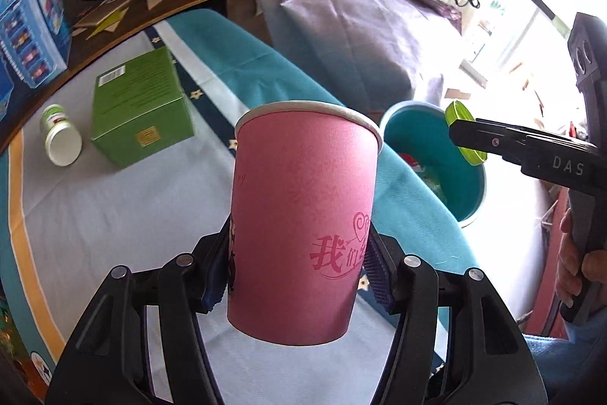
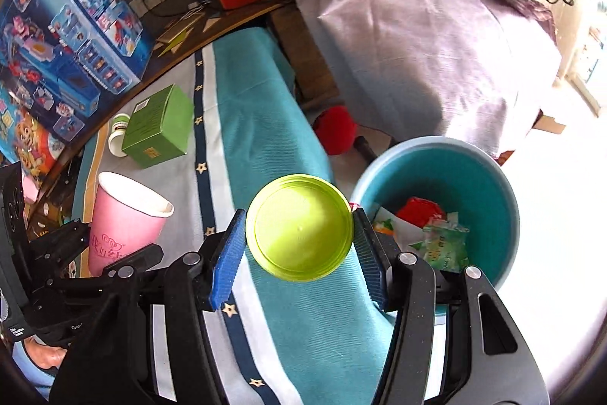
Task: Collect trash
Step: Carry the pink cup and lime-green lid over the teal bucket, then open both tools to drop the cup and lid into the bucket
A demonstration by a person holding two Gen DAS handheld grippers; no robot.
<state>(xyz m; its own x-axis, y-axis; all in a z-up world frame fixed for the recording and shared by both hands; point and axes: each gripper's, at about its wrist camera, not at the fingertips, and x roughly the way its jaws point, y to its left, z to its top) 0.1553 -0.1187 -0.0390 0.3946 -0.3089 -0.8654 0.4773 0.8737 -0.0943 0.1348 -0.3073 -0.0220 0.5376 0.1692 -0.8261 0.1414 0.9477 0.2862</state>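
Gripping a pink paper cup [image 1: 303, 222] near its base, the left gripper [image 1: 299, 276] fills the lower middle of the left wrist view; both blue pads press the cup's sides, and the cup stands upright with its white rim toward the frame's centre. Red printed characters and a heart show on its right side. To the upper left of the cup a green box [image 1: 142, 105] lies on the striped tablecloth [image 1: 95, 215], with a small white bottle [image 1: 60, 135] lying on its side just beside it, further left.

At the right edge of that view the right gripper [image 1: 461, 133] reaches in, clamped on a lime-green lid [image 1: 461, 114] that hangs over the rim of a teal bin [image 1: 474, 185]. A hand [image 1: 578, 268] grips its handle at lower right.

From the right wrist view, the right gripper [image 2: 299, 238] holds the lid [image 2: 299, 226] edge to edge between its pads, at frame centre. The bin [image 2: 489, 177] sits to the right, with wrappers and a red scrap inside. The cup [image 2: 125, 215] and left gripper [image 2: 102, 253] appear at lower left, the green box [image 2: 159, 128] above them.
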